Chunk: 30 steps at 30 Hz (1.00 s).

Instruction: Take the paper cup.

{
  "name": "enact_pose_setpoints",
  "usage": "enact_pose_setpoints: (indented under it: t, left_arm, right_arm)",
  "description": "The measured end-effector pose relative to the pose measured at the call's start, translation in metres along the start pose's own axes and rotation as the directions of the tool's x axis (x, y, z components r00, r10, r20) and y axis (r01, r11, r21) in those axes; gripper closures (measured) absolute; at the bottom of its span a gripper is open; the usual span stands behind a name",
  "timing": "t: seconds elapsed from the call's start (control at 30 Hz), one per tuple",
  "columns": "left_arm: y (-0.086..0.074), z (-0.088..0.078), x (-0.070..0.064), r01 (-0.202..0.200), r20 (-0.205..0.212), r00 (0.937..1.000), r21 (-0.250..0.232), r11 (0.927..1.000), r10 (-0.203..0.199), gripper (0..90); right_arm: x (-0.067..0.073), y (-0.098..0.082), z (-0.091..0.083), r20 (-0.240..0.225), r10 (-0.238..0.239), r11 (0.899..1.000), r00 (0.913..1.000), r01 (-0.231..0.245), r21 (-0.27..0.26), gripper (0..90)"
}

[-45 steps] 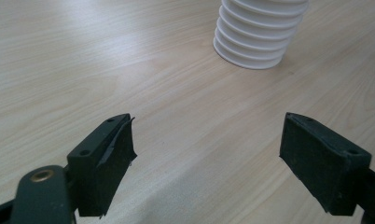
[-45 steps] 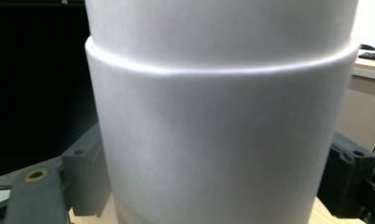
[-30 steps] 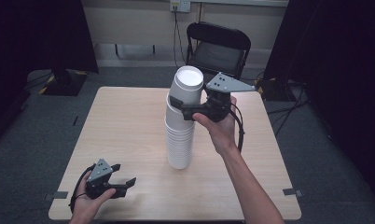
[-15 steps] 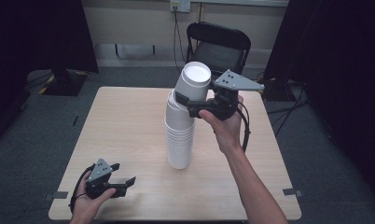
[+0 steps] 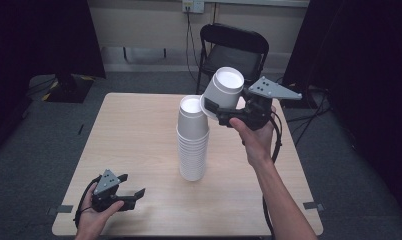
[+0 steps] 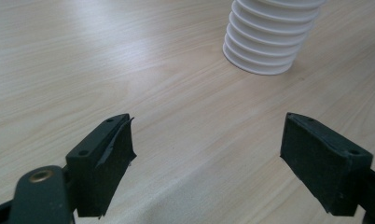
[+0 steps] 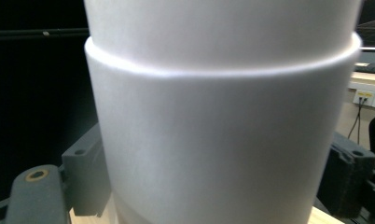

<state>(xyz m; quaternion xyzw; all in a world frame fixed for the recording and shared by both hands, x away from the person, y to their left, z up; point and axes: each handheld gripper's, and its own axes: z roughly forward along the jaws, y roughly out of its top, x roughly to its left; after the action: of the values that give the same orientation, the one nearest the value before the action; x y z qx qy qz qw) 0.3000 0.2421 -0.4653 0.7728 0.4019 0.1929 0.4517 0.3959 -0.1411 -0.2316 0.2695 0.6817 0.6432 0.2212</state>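
The high view looks forward and down from above the person's side, taking in the whole bench with a chair beyond. The left gripper view sits low, skimming the benchtop toward the foot of the cup stack, which the high view shares. The right gripper view presses close against a white cup.

A light wooden table stands on grey carpet. Behind it there is a black folding chair near the wall. A wall socket sits above, with cables hanging down. Dark curtains hang at both sides.
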Motion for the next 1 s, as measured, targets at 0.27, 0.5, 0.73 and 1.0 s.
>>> enact_pose_setpoints:
  t: [0.27, 0.5, 0.73, 1.0]
  left_arm:
    - [0.001, 0.001, -0.002, -0.011, 0.005, 0.9999, -0.007, 0.9999, 0.011, 16.8]
    - [0.002, 0.0, -0.004, -0.019, 0.017, 0.9997, -0.021, 0.9996, 0.019, 16.8]
    - [0.002, 0.001, -0.005, 0.016, 0.035, 0.9993, -0.021, 0.9996, -0.015, 16.8]
    - [0.004, 0.0, -0.011, -0.001, 0.064, 0.998, -0.047, 0.9989, 0.004, 17.6]
  right_arm:
    - [-0.004, -0.001, -0.014, 0.023, 0.0, 1.0, 0.9997, 0.0, 0.012, 15.1]
    - [-0.002, -0.007, -0.028, 0.036, -0.002, 1.0, 0.9994, 0.001, 0.015, 15.4]
    - [-0.001, -0.017, -0.037, 0.033, 0.007, 0.999, 0.9994, -0.008, 0.039, 15.5]
    - [0.004, -0.048, -0.046, 0.004, 0.043, 0.995, 0.9991, -0.043, 0.089, 15.6]
